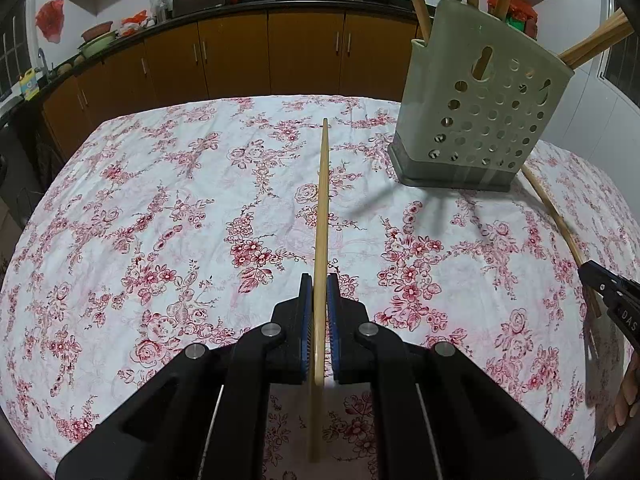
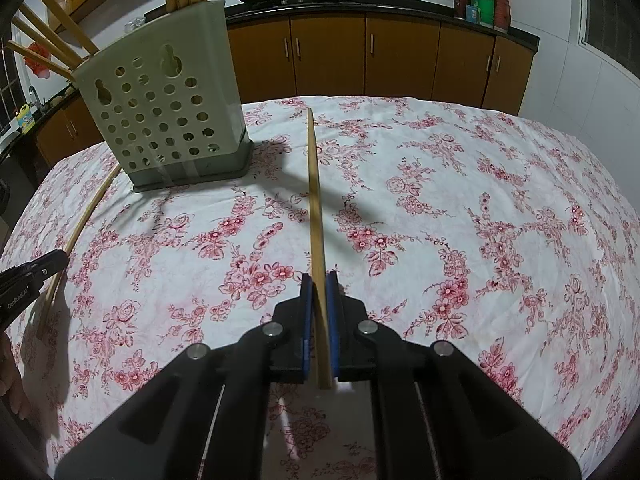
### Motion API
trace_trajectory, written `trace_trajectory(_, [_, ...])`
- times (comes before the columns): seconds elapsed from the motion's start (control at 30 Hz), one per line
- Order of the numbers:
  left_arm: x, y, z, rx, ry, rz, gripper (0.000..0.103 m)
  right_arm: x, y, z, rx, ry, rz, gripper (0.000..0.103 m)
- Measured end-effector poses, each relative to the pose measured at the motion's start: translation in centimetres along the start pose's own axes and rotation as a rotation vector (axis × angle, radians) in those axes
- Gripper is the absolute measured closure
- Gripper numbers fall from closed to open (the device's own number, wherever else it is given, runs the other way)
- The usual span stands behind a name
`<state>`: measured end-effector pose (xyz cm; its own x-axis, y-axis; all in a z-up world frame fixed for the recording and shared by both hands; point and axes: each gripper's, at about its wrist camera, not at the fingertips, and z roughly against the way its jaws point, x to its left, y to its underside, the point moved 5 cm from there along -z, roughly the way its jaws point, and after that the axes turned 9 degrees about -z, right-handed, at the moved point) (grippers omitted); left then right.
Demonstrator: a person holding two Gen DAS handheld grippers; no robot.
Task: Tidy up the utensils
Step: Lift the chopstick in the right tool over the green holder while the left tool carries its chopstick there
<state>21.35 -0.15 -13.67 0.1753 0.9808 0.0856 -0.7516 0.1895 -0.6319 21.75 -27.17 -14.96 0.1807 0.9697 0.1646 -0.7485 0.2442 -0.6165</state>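
Your left gripper (image 1: 319, 292) is clamped on one chopstick (image 1: 322, 200), your right gripper (image 2: 319, 292) on another chopstick (image 2: 315, 200), both above the floral tablecloth (image 1: 160, 200) near the perforated utensil holder (image 1: 480, 112).

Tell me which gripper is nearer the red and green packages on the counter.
Right. The packages lie ahead-right of the right gripper; the left gripper sits farther left, seeing them past the chopstick holder.
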Motion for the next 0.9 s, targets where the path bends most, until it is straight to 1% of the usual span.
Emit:
trace_trajectory(0.57, [0.03, -0.01, 0.02, -0.001, 0.004, 0.004, 0.094, -0.02, -0.01, -0.03, 0.0, -0.001, -0.001, 0.094])
trace_trajectory(0.73, [-0.08, 0.31, 0.29, 0.005, -0.017, -0.028, 0.094, -0.2, 0.2, 0.1, 0.0, 0.004, 0.001, 0.094])
trace_trajectory(0.9, [0.02, 0.8, 0.65, 0.006, -0.023, -0.034, 0.094, -0.4, 0.36, 0.24, 0.0, 0.003, -0.002, 0.094])
